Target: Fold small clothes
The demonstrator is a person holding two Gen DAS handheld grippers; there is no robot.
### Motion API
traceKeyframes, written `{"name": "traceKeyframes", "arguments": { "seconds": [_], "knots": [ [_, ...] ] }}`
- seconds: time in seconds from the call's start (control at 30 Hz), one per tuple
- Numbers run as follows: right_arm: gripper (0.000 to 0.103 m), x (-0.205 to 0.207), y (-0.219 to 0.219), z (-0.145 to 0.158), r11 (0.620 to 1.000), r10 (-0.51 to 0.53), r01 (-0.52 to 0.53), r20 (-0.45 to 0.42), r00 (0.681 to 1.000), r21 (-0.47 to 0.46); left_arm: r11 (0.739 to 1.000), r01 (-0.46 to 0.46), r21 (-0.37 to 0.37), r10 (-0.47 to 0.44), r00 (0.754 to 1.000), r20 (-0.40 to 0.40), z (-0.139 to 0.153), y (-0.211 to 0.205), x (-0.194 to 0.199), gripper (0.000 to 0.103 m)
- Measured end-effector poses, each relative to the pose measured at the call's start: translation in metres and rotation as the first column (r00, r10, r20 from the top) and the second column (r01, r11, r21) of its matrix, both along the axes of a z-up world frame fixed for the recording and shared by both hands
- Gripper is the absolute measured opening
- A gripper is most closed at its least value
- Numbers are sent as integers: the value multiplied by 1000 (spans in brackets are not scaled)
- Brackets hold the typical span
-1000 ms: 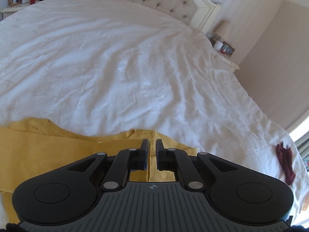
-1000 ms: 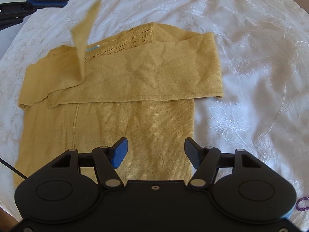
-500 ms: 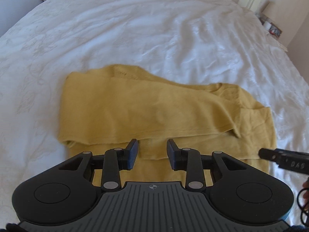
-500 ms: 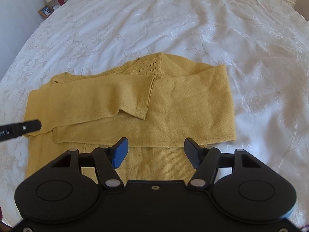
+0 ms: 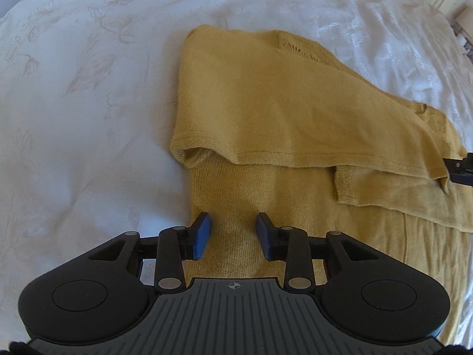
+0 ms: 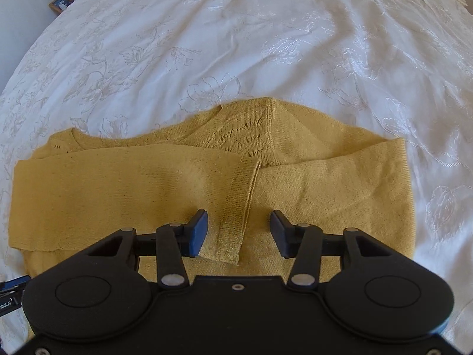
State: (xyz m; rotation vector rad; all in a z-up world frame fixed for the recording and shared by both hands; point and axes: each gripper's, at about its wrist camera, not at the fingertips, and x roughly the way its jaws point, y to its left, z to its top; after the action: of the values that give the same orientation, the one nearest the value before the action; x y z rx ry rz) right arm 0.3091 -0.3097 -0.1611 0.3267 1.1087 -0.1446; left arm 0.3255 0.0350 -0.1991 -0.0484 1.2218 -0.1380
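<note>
surface: white embroidered bedspread (image 6: 236, 44), rumpled, with a framed photo (image 6: 60, 3) on a nightstand at the far left.
sweater place: yellow sweater (image 6: 325, 183) lies flat on the bedspread, right under both grippers.
sweater look: thin knit, lace panel at the neck; both sleeves folded across the chest, one ribbed cuff (image 6: 233, 222) overlapping the other sleeve.
left gripper (image 5: 233, 232): jaws apart, just been opening, over the sweater's side edge; nothing pinched.
right gripper (image 6: 239, 229): jaws apart, just been closing, the cuff between them but not clamped.
risk, cuff: closing here would likely snag the cuff and drag the sleeve out of its fold.
risk, layers: a shallow pinch may lift only the top layer and skew the fold.
risk, bedspread: the left gripper sits near the edge and could catch bedspread too.
</note>
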Motion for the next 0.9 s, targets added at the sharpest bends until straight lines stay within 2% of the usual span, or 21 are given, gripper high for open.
{"name": "traceKeyframes", "arguments": {
  "seconds": [0.2, 0.37, 0.53, 0.7, 0.73, 0.77, 0.8, 0.9],
  "knots": [
    [57, 11, 0, -11, 1000, -11, 11, -11, 1000, 18, 1000, 15, -19, -15, 1000, 14, -8, 0, -1, 42],
    [49, 11, 0, -7, 1000, -15, 16, -2, 1000, 25, 1000, 30, -5, -30, 999, 27, -7, -5, -4, 49],
    [49, 8, 1, -6, 999, -18, 19, -7, 1000, 41, 999, 35, 3, -35, 999, 27, -6, -7, -5, 51],
    [48, 4, -4, -7, 989, -77, 77, -5, 997, 126, 999, 40, 1, -40, 999, 20, -6, -11, -3, 52],
    [39, 4, -4, -7, 990, -73, 73, -3, 997, 124, 999, 40, 0, -40, 999, 19, -6, -11, -1, 52],
    [23, 4, -2, -7, 991, -65, 65, -8, 998, 119, 999, 40, 1, -40, 999, 18, -6, -11, -1, 52],
    [20, 5, -2, -8, 992, -56, 58, -20, 998, 113, 999, 40, 1, -40, 999, 17, -6, -12, -1, 52],
    [21, 5, -3, -9, 990, -50, 52, -23, 999, 132, 1000, 22, -8, -22, 1000, 17, -1, -11, -2, 51]
  ]
}}
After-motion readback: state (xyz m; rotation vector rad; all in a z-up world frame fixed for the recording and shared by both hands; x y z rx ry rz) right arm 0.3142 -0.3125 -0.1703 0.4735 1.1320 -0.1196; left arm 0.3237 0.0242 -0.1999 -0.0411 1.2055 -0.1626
